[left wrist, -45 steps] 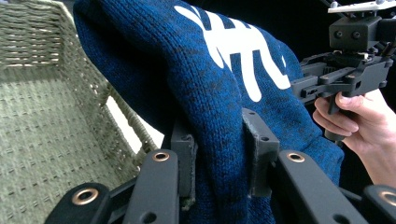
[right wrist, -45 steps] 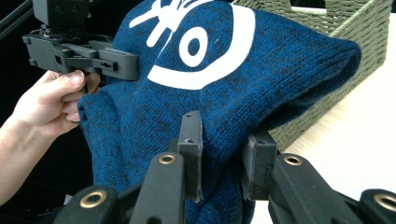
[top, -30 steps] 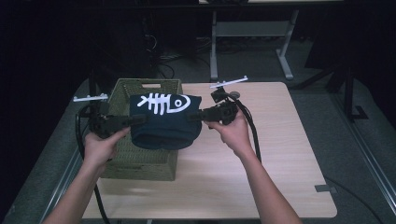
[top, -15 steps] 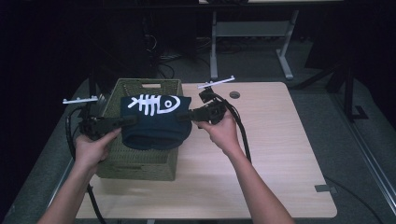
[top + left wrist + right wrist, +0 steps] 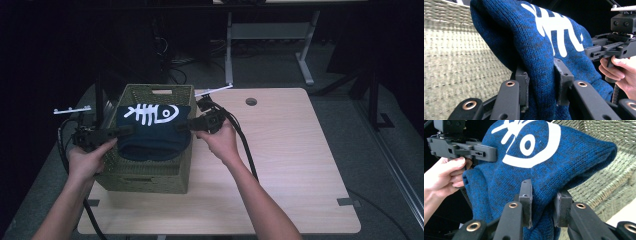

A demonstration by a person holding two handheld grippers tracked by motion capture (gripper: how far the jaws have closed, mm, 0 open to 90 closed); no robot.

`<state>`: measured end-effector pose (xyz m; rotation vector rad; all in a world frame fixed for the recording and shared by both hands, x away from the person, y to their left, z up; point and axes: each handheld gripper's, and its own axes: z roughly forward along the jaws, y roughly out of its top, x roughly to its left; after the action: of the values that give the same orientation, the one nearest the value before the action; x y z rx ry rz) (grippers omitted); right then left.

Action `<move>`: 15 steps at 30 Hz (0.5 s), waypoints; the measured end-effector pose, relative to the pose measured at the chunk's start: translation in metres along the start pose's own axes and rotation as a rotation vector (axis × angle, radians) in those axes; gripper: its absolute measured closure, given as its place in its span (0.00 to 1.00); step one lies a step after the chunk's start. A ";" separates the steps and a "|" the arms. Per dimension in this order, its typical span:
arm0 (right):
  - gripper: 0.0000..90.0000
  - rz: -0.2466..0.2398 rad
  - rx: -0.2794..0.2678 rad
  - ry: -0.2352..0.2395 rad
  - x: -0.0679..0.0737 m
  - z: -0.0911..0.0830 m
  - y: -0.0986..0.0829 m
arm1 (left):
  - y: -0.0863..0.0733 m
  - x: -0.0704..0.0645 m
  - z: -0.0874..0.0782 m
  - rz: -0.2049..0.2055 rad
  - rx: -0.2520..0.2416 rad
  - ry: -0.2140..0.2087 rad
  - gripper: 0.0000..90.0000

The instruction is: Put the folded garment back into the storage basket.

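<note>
Your left tool (image 5: 125, 131) is pinching the left edge of the dark blue knitted garment with a white fish-skeleton print (image 5: 152, 130). In the left gripper view, your tool (image 5: 541, 82) has knit bunched between both pads, jaws pressed onto the fabric.

Your right tool (image 5: 184, 125) is pinching the garment's right edge. In the right gripper view, your tool (image 5: 542, 205) has a fold of blue knit (image 5: 544, 167) clamped between the pads.

The garment hangs stretched between the two tools, over the open top of the olive-green woven rectangular basket (image 5: 145, 172), print side up. Its lower part sags inside the basket; whether it touches the bottom, can't tell.

The basket sits at the left end of the light wood counter (image 5: 290, 165), its left side near the counter's left edge. Your left hand (image 5: 87, 160) is just left of the basket, your right hand (image 5: 220, 142) just right of it. A black cable (image 5: 245, 145) trails from the right tool across the counter, right of the basket.
</note>
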<state>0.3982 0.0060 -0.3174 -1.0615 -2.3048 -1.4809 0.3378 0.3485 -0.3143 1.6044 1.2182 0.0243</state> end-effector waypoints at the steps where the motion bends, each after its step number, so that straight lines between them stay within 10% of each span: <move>1: 0.81 0.006 -0.001 0.003 0.000 0.003 0.000 | 0.000 0.002 -0.001 -0.005 -0.002 0.005 0.78; 15: 0.81 0.016 0.010 0.005 0.001 0.033 0.001 | -0.005 0.024 -0.011 -0.047 -0.009 0.040 0.78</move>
<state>0.4048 0.0353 -0.3317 -1.0699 -2.2927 -1.4624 0.3393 0.3726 -0.3263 1.5733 1.2850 0.0317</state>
